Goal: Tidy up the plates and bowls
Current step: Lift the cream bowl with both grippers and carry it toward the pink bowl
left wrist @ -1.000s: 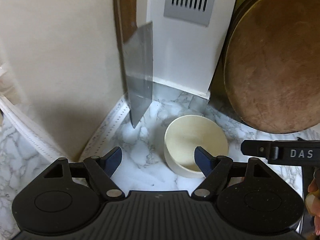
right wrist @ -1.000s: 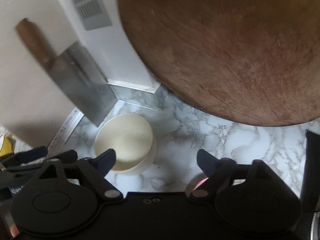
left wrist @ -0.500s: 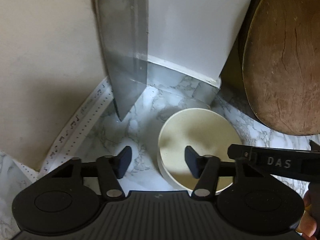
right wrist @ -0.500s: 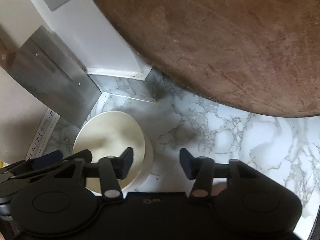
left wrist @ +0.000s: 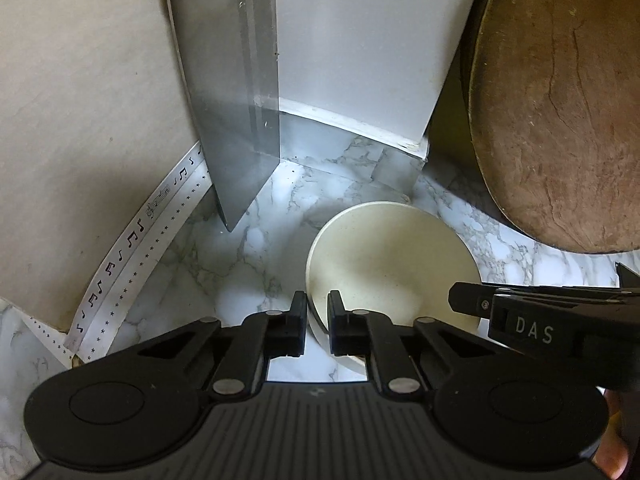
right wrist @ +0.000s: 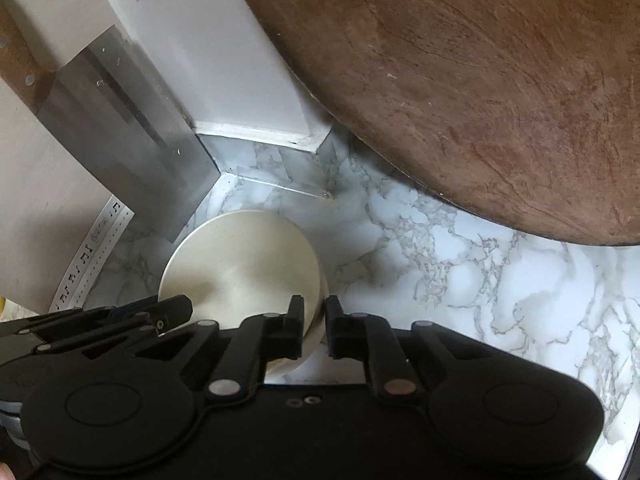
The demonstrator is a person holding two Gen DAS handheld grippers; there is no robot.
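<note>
Since both grippers have clamped onto the same cream bowl (left wrist: pixel 390 264), this looks like a two-handed lift about to start. The bowl sits upright and empty on the marble surface (left wrist: pixel 240 264), tucked toward the back corner where the walls meet. The left gripper (left wrist: pixel 317 320) has its fingers (left wrist: pixel 298 320) pinching the near-left part of the rim, one finger inside the bowl and one outside. The right gripper (right wrist: pixel 314 322) does the same on the rim's opposite side, fingers (right wrist: pixel 296 326) nearly together with just the bowl wall between them. Both pairs of jaws have just been closing, and the wall is what they closed on.

Just behind the bowl, a cleaver (left wrist: pixel 232 92) hangs blade-down against the wall, its lower corner close to the bowl's far rim. To the right leans a big round wooden chopping board (right wrist: pixel 460 80), propped up at the back edge of the surface. A strip of music-note tape (left wrist: pixel 140 240) runs along the left wall base.

What I'd worry about: thin rim pinches are slippery, so if one hand lifts faster the bowl could tilt and pop out. Swinging it backward could also clip the cleaver's corner or bump the board and send it sliding.
</note>
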